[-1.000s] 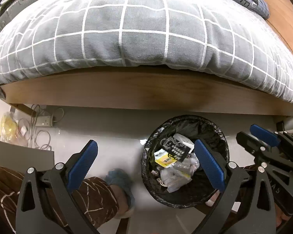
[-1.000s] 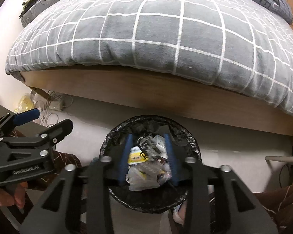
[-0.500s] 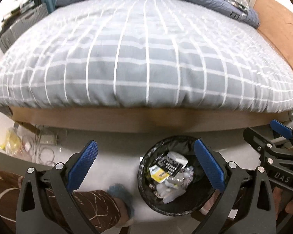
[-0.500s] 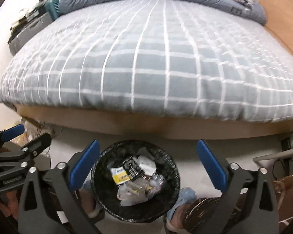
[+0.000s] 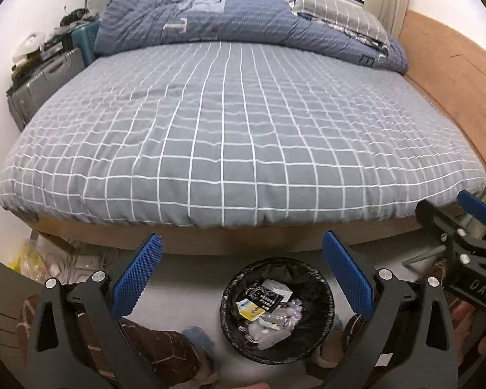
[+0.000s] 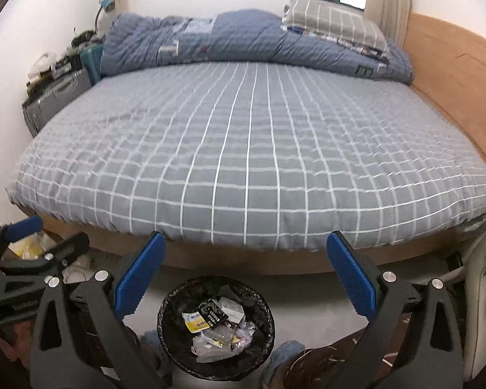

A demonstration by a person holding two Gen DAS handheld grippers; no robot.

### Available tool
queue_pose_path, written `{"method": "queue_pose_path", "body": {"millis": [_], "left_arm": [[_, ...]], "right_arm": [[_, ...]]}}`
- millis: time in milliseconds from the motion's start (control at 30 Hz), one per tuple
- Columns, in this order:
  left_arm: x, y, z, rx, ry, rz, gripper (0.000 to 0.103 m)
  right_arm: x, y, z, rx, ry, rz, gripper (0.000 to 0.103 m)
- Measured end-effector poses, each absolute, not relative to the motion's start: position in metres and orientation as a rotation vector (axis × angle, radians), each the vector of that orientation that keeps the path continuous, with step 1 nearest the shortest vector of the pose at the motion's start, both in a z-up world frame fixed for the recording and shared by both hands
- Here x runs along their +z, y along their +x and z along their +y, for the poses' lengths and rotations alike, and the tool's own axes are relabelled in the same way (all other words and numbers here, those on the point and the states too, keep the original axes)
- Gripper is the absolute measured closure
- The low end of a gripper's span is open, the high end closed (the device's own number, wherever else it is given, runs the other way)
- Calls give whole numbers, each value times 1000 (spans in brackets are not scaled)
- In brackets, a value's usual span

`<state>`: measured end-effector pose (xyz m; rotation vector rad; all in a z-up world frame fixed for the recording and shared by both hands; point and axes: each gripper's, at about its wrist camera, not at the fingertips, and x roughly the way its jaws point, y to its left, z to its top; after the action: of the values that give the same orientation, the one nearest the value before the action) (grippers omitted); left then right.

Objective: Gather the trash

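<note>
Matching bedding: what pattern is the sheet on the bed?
Grey sheet with white grid lines; left wrist view.

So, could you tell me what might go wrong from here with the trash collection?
The trash bin sits close between the person's slippered feet, so a step could tip it. Wrappers are piled loosely inside and might spill. Both the left gripper and right gripper are open and empty.

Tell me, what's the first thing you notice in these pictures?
The big bed with its grey checked cover fills most of the view, with a rumpled blue quilt at its far end. Below, on the floor, a black trash bin holds wrappers, between blue-padded open grippers.
</note>
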<state>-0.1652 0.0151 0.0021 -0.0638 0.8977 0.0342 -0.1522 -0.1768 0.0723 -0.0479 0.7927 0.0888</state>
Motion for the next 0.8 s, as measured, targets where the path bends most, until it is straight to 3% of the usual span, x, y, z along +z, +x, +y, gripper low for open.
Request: {"method": "queue_pose_path", "body": {"millis": [400, 800], "left_arm": [[61, -214, 10, 37, -42, 813, 6], [63, -219, 4, 36, -47, 803, 6]], "right_arm": [[119, -204, -188, 58, -19, 730, 7], [116, -209, -193, 40, -23, 738, 7]]}}
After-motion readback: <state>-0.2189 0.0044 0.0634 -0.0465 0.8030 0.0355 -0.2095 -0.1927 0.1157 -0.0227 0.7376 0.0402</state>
